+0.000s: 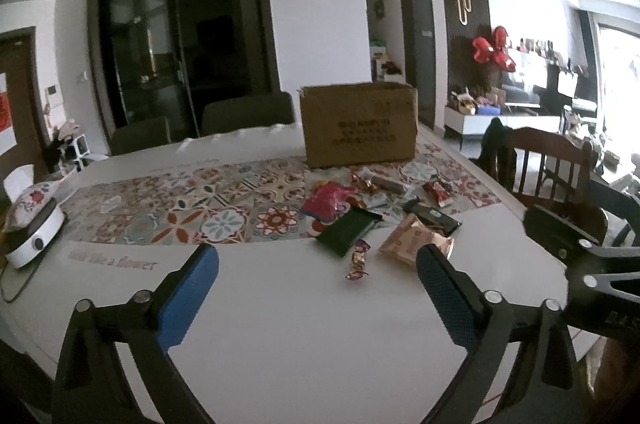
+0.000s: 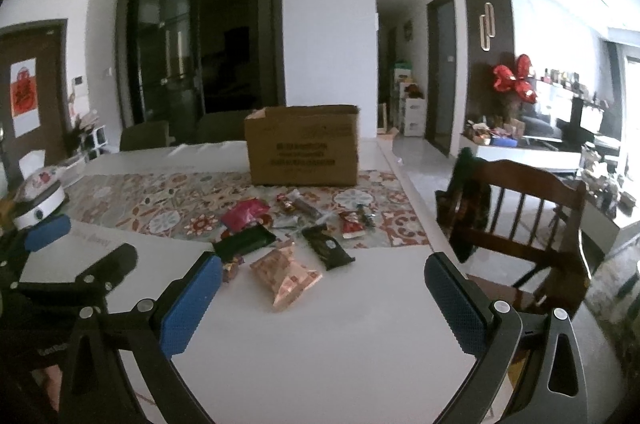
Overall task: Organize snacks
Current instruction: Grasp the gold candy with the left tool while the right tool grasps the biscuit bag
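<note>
An open cardboard box (image 1: 358,124) (image 2: 304,152) stands at the far side of the table. In front of it lies a scatter of snacks: a pink bag (image 1: 326,198) (image 2: 244,214), a dark green packet (image 1: 348,228) (image 2: 244,242), a tan packet (image 1: 412,238) (image 2: 286,278), a black packet (image 1: 434,216) (image 2: 328,250), a red packet (image 1: 438,192) (image 2: 352,224) and a small purple candy (image 1: 358,260). My left gripper (image 1: 318,264) is open just short of the candy and holds nothing. My right gripper (image 2: 324,266) is open near the tan packet, also holding nothing.
A patterned runner (image 1: 180,204) crosses the white table (image 1: 300,324). A white round appliance (image 1: 34,236) with a cord sits at the left edge. A wooden chair (image 2: 532,220) stands off the table's right side, and dark chairs (image 1: 248,112) stand behind the table.
</note>
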Available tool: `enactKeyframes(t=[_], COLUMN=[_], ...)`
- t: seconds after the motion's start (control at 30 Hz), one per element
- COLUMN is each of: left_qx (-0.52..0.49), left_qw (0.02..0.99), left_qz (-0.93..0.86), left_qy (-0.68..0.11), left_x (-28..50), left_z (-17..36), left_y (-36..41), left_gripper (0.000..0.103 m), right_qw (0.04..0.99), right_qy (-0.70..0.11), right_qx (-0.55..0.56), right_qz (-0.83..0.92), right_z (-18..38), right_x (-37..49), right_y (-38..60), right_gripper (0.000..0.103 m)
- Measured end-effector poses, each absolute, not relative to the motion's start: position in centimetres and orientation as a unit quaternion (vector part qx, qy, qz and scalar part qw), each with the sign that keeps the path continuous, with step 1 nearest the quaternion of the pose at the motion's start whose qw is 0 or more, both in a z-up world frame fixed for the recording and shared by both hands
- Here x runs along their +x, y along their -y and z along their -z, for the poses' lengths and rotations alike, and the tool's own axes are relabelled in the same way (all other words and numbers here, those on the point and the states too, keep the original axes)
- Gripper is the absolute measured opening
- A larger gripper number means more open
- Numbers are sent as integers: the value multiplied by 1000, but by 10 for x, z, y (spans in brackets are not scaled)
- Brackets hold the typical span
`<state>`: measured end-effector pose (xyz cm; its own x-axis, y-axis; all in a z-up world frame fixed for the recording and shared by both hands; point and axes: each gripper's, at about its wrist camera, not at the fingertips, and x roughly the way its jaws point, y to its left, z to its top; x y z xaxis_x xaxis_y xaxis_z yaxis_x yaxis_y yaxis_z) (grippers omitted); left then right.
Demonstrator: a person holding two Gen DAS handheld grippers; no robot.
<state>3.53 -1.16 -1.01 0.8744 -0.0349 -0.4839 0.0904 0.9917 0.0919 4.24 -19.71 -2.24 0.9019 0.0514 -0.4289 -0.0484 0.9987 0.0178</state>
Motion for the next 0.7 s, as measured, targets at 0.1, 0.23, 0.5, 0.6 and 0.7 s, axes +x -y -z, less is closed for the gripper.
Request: enactKeyframes(t=[0.1,0.23,0.5,0.6,0.7], left_qx=[61,63,56,56,59], left_qw=[961,956,936,931,924], left_qz=[39,47,85,89,99], left_qy=[-266,-283,-337,-350,-364], left_x=[52,72,111,122,131], left_z=[17,26,52,61,69], left_y=[14,17,20,20,23], left_gripper=[91,82,60,56,48], right_qw=[972,966,947,936,925], right_qy=[-232,-249,-297,-323,-346], right_qx=[-4,-16,-28,-26,-30], right_qz=[-44,-64,-121,-139,-152], right_z=[28,37,61,74,87], right_x=[60,85,129,145,159], right_y=[196,193,183,181,179], right_gripper=[101,95,81,75,68])
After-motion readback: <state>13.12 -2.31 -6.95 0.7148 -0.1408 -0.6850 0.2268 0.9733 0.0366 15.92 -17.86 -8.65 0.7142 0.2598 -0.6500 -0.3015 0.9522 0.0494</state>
